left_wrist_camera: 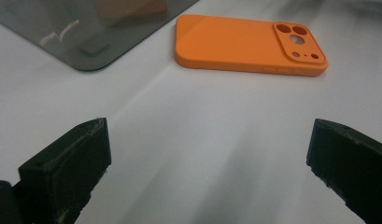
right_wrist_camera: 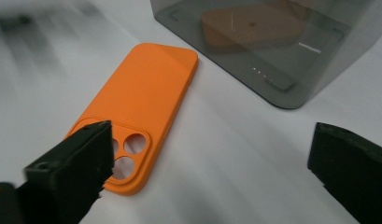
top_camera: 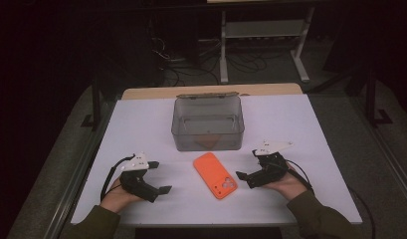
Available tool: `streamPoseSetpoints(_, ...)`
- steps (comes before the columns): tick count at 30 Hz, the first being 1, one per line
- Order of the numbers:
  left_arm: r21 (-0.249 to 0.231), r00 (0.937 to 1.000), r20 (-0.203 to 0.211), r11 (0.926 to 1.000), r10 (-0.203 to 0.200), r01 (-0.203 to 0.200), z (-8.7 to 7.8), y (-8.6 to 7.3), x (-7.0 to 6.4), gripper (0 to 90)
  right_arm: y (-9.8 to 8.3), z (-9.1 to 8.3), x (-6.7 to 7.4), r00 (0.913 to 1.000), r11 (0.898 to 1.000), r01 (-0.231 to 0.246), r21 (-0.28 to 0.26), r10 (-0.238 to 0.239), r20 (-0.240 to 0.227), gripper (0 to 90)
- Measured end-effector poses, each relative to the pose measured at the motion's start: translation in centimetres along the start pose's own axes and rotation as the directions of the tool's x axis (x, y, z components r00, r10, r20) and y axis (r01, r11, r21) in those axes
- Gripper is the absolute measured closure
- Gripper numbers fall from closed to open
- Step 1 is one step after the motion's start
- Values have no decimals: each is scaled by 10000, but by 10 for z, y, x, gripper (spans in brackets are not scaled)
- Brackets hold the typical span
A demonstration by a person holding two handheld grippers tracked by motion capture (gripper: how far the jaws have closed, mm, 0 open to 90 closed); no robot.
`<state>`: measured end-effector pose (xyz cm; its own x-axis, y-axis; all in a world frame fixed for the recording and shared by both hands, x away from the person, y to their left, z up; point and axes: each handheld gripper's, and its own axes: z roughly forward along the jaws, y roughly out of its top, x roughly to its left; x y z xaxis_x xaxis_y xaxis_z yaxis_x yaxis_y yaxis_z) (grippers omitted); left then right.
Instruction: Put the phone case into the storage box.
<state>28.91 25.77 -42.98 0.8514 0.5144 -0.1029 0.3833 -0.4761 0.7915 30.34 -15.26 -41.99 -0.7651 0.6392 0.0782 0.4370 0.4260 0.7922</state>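
Orange phone case (top_camera: pixel 215 175) lies flat, camera cutouts toward the near right, on the white surface (top_camera: pixel 141 124) between both tools, just near of the smoky transparent box (top_camera: pixel 208 122). Left tool (top_camera: pixel 160 191) rests well to its left with jaws spread wide and bare surface between. Right tool (top_camera: pixel 245 178), jaws also wide and holding nothing, sits just beside the case's near right edge.

The left gripper (top_camera: pixel 161 190) sits at the lower left of the high view, held in a hand (top_camera: pixel 117 195), jaws wide apart and pointing right. The right gripper (top_camera: pixel 241 176) sits at the lower right, held in a hand (top_camera: pixel 286 185), jaws wide apart, pointing left.
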Motion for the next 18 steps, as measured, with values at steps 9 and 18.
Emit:
streamPoseSetpoints(9, -23, 10000, 14, 10000, -14, 14, 0, 0, 0, 0, 7, 5, -1, 9999, 9998, -104, 162, 103, 21, 131)
streamPoseSetpoints(18, 6, 10000, 14, 10000, -4, 4, 0, 0, 0, 0, 13, 13, 0, 9998, 9991, -124, 404, 117, 179, 288)
